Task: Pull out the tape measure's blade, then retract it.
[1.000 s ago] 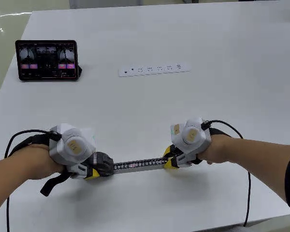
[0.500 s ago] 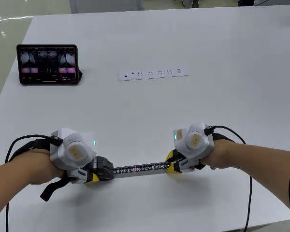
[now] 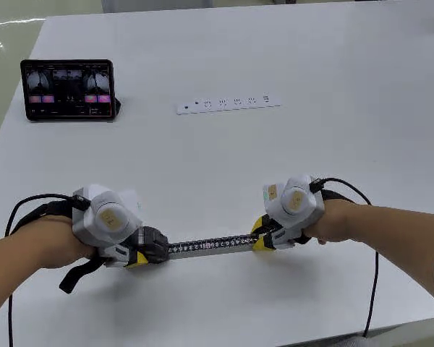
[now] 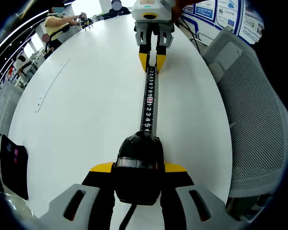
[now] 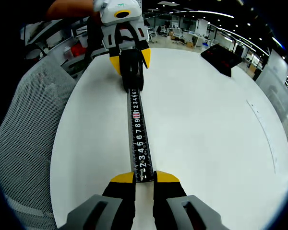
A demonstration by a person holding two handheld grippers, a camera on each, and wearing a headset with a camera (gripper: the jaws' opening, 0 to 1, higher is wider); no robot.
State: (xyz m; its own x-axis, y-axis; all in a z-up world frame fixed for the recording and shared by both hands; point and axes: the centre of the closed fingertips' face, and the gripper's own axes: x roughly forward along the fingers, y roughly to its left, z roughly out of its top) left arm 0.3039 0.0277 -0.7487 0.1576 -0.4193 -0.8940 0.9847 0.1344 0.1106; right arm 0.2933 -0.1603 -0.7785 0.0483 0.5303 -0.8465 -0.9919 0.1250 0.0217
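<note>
Here, the left gripper [image 3: 139, 256] is clenching its yellow-tipped jaws on the black tape measure case [image 3: 154, 245], low over the near left part of the white table [image 3: 311, 108]. In the left gripper view the case is sitting squarely between the two jaws and touching both. The blade [image 3: 210, 246] is running out of the case in a straight line toward the right, its printed numerals facing up, and it is ending at the right gripper [image 3: 259, 241]. That gripper is pinching the blade's free end, its jaws closed on the strip. In the right gripper view the lowest numerals are showing just beyond the yellow tips. Whether the blade is lying on the tabletop or hanging just above it cannot be told. Each gripper is pointing at the other along the blade, with the extended strip spanning the gap between them. A person's left hand [image 3: 50, 242] and right hand [image 3: 334, 221] are holding the grippers from behind, and a black cable [image 3: 22, 206] is looping away from the left one. Far across the table, a tablet [image 3: 69, 89] with a lit screen is standing propped at the left. A white power strip [image 3: 228, 104] is lying flat to its right, well apart from the grippers. A grey mesh chair [image 4: 249, 110] is standing just off the table's near edge.
</note>
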